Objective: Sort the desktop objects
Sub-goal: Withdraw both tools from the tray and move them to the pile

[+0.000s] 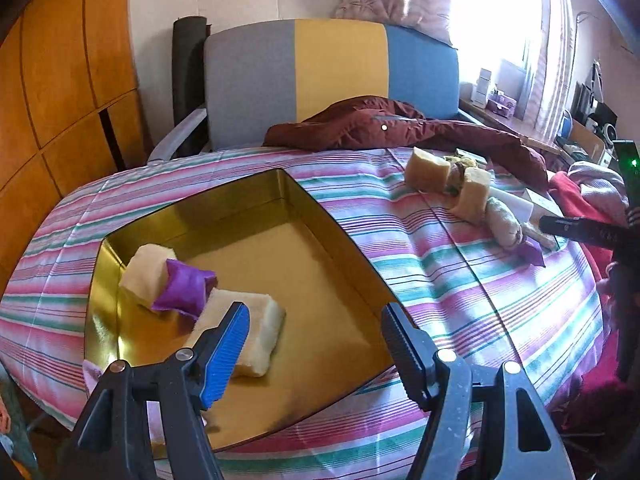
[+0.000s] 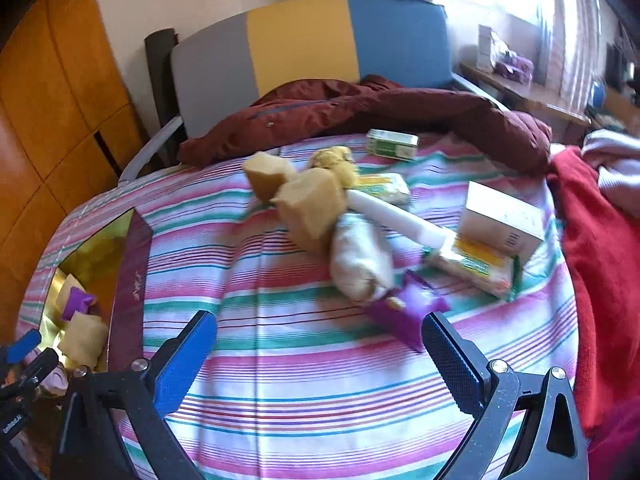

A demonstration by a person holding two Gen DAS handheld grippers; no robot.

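Note:
A gold tin box (image 1: 312, 216) lies on the striped cloth and holds two pale sponges (image 1: 256, 328) and a purple pouch (image 1: 182, 290). My left gripper (image 1: 316, 320) hovers open over the tin with nothing between its fingers. In the right wrist view a pile sits mid-table: two tan sponges (image 2: 310, 208), a white cloth roll (image 2: 360, 260), a purple pouch (image 2: 408, 308), a white tube (image 2: 396, 216) and yellow-green packets (image 2: 476, 268). My right gripper (image 2: 320, 332) stands open just in front of the purple pouch, its right finger close beside it, holding nothing.
A white carton (image 2: 500, 220) and a small green-white box (image 2: 392, 143) lie behind the pile. A maroon jacket (image 2: 360, 108) drapes over the table's far edge before a grey, yellow and blue chair (image 1: 332, 76). Red fabric (image 2: 600, 256) lies at the right.

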